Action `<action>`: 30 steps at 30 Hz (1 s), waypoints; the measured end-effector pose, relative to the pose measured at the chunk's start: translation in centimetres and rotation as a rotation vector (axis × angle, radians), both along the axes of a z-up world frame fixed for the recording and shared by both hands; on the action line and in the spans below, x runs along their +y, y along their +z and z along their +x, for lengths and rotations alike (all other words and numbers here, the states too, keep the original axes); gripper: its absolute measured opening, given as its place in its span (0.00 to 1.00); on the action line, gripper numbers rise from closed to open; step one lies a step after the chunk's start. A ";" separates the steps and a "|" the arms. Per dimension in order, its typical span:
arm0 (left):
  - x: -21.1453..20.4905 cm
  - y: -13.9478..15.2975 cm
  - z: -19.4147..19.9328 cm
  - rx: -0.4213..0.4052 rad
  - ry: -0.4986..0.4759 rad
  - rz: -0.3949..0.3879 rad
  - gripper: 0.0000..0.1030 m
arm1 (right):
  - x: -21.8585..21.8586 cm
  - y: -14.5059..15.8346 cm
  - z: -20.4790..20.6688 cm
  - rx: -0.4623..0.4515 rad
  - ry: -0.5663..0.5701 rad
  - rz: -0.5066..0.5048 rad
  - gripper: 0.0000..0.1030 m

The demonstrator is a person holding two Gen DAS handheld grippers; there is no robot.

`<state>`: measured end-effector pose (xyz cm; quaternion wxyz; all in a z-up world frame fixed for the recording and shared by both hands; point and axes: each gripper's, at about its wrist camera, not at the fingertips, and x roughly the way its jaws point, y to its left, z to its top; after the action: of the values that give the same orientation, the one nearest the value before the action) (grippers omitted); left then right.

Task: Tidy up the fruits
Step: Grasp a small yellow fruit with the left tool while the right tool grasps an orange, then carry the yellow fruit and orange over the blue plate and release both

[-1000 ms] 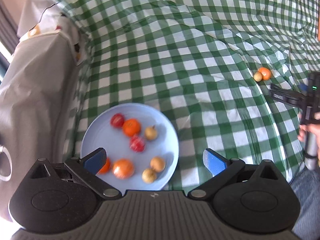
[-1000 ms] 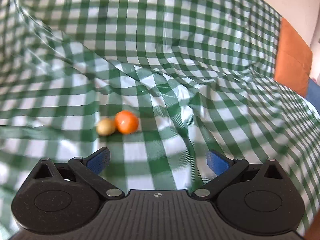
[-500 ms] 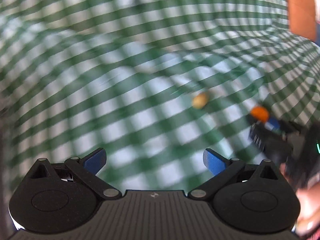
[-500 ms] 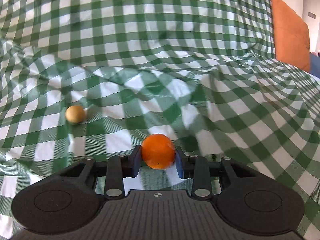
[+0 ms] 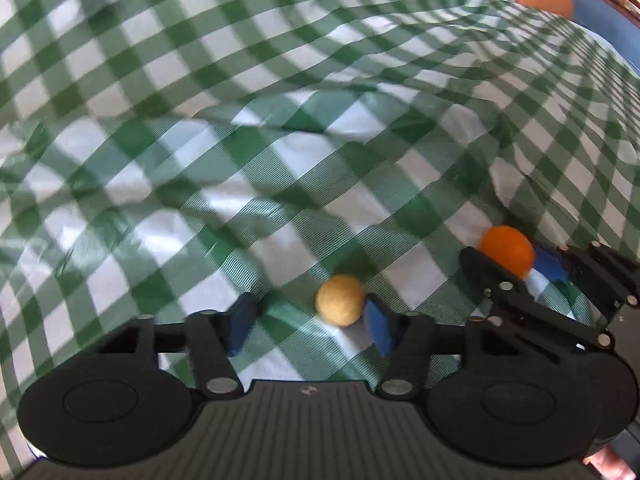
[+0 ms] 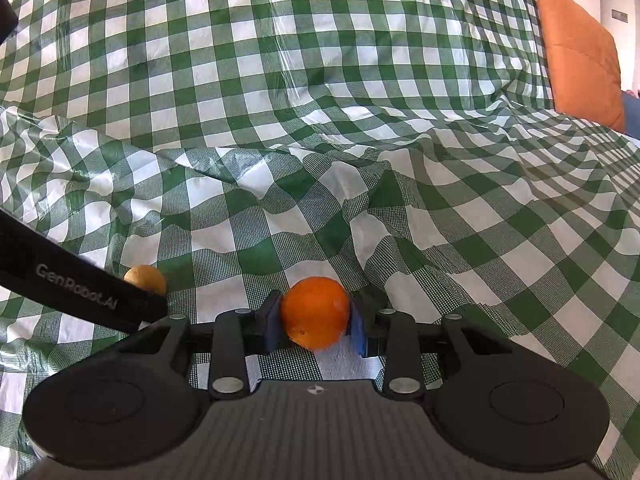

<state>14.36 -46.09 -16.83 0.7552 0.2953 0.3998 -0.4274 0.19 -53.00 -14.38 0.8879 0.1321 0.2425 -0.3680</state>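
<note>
My right gripper (image 6: 315,324) is shut on an orange fruit (image 6: 315,312) just above the green checked cloth; it also shows in the left wrist view (image 5: 506,250). My left gripper (image 5: 308,320) is open around a small yellow-brown fruit (image 5: 340,299) that lies on the cloth against the right blue pad (image 5: 380,326); the left pad stands well apart from it. That fruit shows in the right wrist view (image 6: 146,278), half hidden behind the left gripper's black finger (image 6: 80,294).
The wrinkled green-and-white checked cloth (image 6: 320,100) covers the whole surface, with folds rising behind the fruits. An orange cushion (image 6: 576,52) stands at the far right. The two grippers are side by side, very close together.
My left gripper swung away from the blue plate, came down beside the right one and has narrowed around the yellow-brown fruit. The right gripper closed on the orange fruit and still holds it.
</note>
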 end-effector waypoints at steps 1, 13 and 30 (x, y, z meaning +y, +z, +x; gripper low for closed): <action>-0.2 0.0 -0.2 -0.008 -0.026 -0.002 0.37 | 0.0 0.0 0.0 -0.001 -0.001 0.000 0.35; 8.9 5.8 -2.4 0.002 0.112 -0.017 0.26 | -0.2 -0.1 -0.3 -0.032 -0.033 -0.005 0.34; 40.7 15.2 -13.7 -0.029 0.462 0.054 0.26 | 22.9 10.9 -10.9 0.036 0.317 0.042 0.34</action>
<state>0.67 -5.42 -1.68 0.8306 0.2221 0.4569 -0.2281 -10.71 -30.05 -3.52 0.9274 0.1043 0.2839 -0.2203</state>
